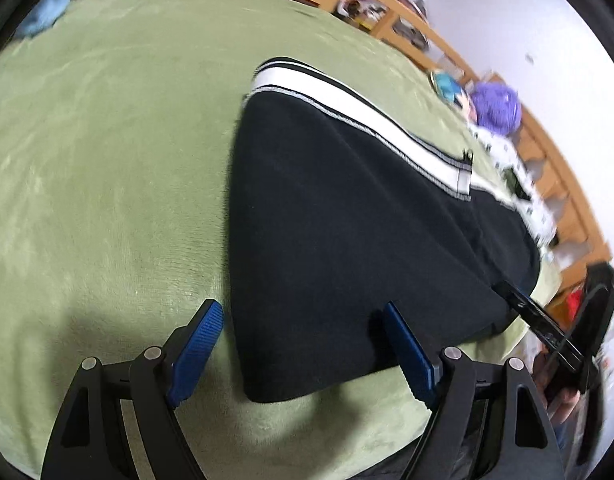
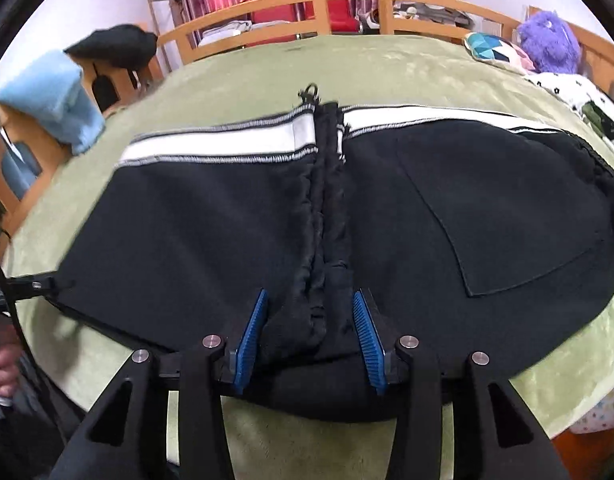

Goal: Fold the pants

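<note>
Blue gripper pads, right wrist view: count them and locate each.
2. One pad left of the pants' bunched centre seam, one pad right of it.

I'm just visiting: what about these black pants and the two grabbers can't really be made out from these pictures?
- Pants, right wrist view: near edge hidden under the right gripper; whether its pads press the cloth is unclear.
- Pants' far end, left wrist view: blurred, partly behind the other gripper's black frame.
- Left gripper: open; whether it touches the fabric is unclear.
</note>
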`<action>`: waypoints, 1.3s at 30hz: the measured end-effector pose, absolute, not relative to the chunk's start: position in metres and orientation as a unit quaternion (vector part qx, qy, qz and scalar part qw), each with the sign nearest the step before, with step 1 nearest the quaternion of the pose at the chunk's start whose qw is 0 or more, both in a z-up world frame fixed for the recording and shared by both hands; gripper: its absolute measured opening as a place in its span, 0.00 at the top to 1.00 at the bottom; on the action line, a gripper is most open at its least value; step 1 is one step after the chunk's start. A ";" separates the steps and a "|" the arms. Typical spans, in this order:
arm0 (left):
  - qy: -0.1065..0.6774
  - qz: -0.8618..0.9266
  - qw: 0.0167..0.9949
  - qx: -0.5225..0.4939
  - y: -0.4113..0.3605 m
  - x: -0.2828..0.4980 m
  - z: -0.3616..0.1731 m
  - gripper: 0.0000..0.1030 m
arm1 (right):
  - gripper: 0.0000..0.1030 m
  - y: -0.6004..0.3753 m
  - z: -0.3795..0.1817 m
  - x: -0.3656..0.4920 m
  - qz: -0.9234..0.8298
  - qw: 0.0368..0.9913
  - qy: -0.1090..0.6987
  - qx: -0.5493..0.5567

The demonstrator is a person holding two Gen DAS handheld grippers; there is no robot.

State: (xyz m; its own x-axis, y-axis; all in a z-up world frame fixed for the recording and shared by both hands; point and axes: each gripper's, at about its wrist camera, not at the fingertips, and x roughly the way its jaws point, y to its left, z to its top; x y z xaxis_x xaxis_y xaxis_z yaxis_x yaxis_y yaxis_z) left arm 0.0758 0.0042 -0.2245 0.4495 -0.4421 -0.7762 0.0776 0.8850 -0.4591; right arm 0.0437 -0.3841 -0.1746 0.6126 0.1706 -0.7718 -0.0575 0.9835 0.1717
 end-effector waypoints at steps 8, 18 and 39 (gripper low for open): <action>0.476 -0.152 0.835 -0.230 -0.002 0.080 -0.233 0.22 | 0.55 -0.427 -0.161 0.027 0.009 0.901 0.422 0.098; 0.492 -0.143 0.828 -0.228 -0.013 0.128 -0.228 0.22 | 0.42 -0.530 -0.163 0.008 -0.131 0.892 0.407 0.143; 0.475 -0.165 0.831 -0.238 0.011 0.149 -0.214 0.90 | 0.87 -0.599 -0.193 0.075 -0.133 0.870 0.363 0.307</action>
State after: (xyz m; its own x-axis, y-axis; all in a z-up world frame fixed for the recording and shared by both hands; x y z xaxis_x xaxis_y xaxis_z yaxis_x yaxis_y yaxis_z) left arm 0.1490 0.0114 -0.2137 0.4943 -0.5001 -0.7110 0.0474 0.8323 -0.5523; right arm 0.0754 -0.5986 -0.1934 0.7009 -0.0080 -0.7132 0.4542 0.7760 0.4376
